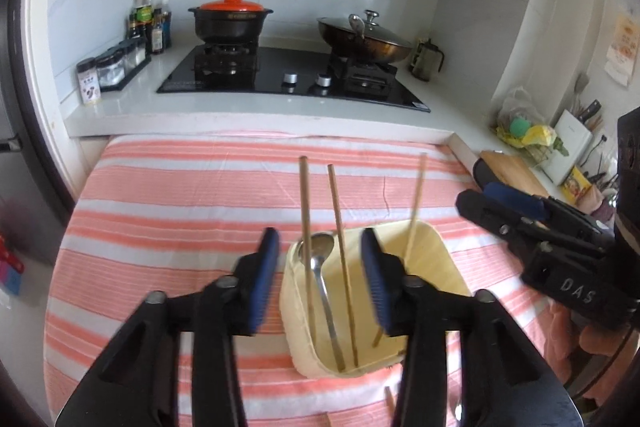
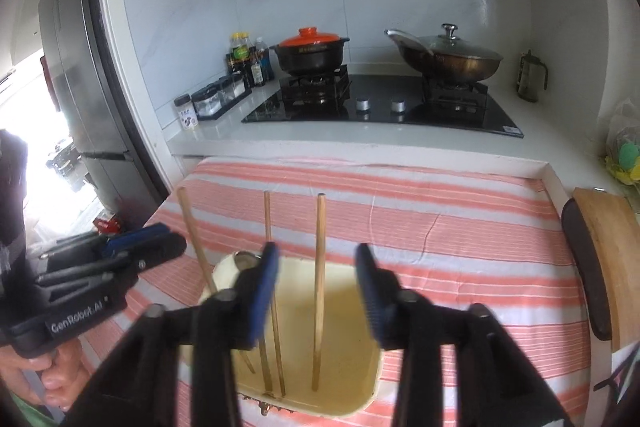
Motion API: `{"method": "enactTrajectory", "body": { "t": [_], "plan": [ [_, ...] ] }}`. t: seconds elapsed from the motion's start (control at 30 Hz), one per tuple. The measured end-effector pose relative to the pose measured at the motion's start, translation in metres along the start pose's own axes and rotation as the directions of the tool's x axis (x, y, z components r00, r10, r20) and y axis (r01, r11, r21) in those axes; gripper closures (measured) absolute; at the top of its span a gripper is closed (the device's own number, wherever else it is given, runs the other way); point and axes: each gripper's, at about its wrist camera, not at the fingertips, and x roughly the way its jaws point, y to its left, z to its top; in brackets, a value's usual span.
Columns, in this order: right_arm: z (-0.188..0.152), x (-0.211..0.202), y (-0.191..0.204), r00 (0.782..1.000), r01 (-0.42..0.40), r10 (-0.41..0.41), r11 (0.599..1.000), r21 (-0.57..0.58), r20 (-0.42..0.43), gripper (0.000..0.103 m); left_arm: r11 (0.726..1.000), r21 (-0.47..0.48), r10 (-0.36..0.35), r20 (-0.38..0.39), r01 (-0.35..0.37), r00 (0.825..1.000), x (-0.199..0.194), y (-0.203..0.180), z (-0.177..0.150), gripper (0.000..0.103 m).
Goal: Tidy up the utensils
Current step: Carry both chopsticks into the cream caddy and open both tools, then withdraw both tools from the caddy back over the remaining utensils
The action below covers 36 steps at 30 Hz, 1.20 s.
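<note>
In the left wrist view, the left gripper (image 1: 320,279) fills the lower half of the frame with its blue-padded fingers (image 1: 266,279) spread apart and holding nothing. Between and just beyond them sits a cream utensil holder (image 1: 430,263), at lower centre of the frame, on a pink-and-white striped cloth (image 1: 180,195). Three wooden chopsticks (image 1: 339,227) stand in the holder, leaning toward the top of the frame, and a metal spoon (image 1: 322,267) rests among them with its bowl against the holder's far left rim. The right gripper (image 1: 500,203) enters from the right edge of this frame; its jaws look close together, though whether they are fully shut cannot be told.

In the right wrist view, the right gripper (image 2: 316,299) is seen at lower centre with its jaws wide apart and empty, poised above the same holder (image 2: 344,359), where the chopsticks (image 2: 320,267) rise between its pads. The left gripper (image 2: 132,247) shows at the left edge, gripped by a hand (image 2: 52,375).

At the top of both frames, a black pot with an orange lid (image 1: 232,21) and a lidded wok (image 1: 366,37) stand on the stove (image 1: 288,75).
</note>
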Motion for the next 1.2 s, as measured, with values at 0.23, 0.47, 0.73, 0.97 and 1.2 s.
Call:
{"method": "enactTrajectory", "body": {
  "t": [0.23,0.47,0.73,0.97,1.2],
  "plan": [
    [-0.015,-0.101,0.004,0.990,0.015,-0.010,0.999,-0.039,0.144,0.048,0.991,0.114,0.070,-0.010,-0.068,0.998,-0.087,0.017,-0.045,0.028],
    [-0.109,-0.190,-0.012,0.986,0.129,-0.112,0.982,-0.141,0.122,0.046,0.986,0.150,0.097,-0.139,-0.076,0.986,-0.140,0.022,-0.171,0.025],
    [-0.276,-0.226,-0.047,0.936,0.347,-0.348,0.937,0.036,0.044,0.046,0.996,0.012,0.091,-0.186,-0.091,0.978,-0.140,-0.003,-0.295,0.025],
    [-0.344,-0.222,-0.061,0.917,0.399,-0.393,0.912,0.100,-0.074,0.046,0.995,-0.017,0.097,-0.199,-0.102,0.975,-0.126,-0.013,-0.304,0.025],
    [-0.336,-0.216,-0.050,0.938,0.348,-0.344,0.930,0.118,-0.049,0.046,0.992,-0.007,0.121,-0.184,-0.125,0.975,-0.117,-0.023,-0.291,0.025]
  ]
}}
